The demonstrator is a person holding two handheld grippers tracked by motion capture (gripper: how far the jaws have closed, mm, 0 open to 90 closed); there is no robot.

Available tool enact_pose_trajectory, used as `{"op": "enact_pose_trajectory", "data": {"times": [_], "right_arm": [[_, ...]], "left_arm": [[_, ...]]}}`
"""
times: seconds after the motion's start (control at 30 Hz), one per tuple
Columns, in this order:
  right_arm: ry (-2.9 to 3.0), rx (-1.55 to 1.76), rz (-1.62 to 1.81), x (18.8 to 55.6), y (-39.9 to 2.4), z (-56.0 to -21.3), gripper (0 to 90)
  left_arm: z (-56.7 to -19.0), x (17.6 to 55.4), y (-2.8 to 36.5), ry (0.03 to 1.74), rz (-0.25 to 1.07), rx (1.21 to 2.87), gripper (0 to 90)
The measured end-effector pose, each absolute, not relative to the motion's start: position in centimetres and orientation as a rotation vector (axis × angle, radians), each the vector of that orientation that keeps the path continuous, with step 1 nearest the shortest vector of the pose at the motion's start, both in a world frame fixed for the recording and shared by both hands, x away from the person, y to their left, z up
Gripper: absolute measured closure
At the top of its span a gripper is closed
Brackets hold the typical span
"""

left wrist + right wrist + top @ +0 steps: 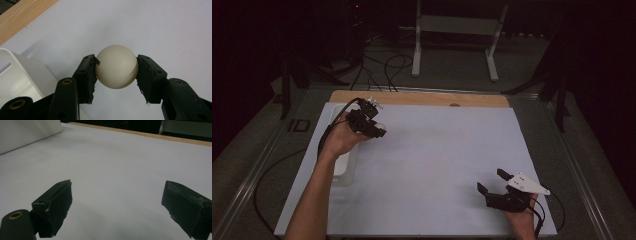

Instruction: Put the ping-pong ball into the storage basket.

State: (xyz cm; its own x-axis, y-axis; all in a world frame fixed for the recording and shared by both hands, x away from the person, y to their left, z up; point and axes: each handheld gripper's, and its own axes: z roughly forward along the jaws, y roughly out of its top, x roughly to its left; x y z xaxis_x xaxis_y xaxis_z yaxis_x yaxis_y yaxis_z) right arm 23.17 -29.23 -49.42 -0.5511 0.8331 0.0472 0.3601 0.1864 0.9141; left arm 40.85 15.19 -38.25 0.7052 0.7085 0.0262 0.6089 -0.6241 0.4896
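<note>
At the left side of the table, a pale ball is held above the white sheet, just beside a white bin.

From left to right: the white bin [22, 75] stands at the left edge of the sheet [437, 150], and just to its right the left claw [116, 71] has its two pads pressed on the ball [117, 66], one on each side. The ball is round, so it has no long axis. Well apart, near the front right corner, the right claw [117, 207] stands wide with nothing between its pads. I can read no writing or brand on any thing.
</note>
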Motion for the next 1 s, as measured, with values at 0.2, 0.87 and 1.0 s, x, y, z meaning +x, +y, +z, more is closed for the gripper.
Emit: {"op": "enact_pose_trajectory", "data": {"times": [0.2,0.87,1.0], "right_arm": [[1.999,1.116,1.341,23.18,-29.23,-49.42,9.1],[2.004,1.119,1.34,23.19,-29.18,-49.45,9.1],[2.003,1.118,1.342,23.21,-29.19,-49.45,9.1]], "left_arm": [[-38.24,40.82,15.37,1.018,0.304,2.458,51.2],[-38.08,40.72,16.11,1.027,0.318,2.456,51.2],[-38.12,40.7,16.26,1.034,0.324,2.451,51.2]]}}
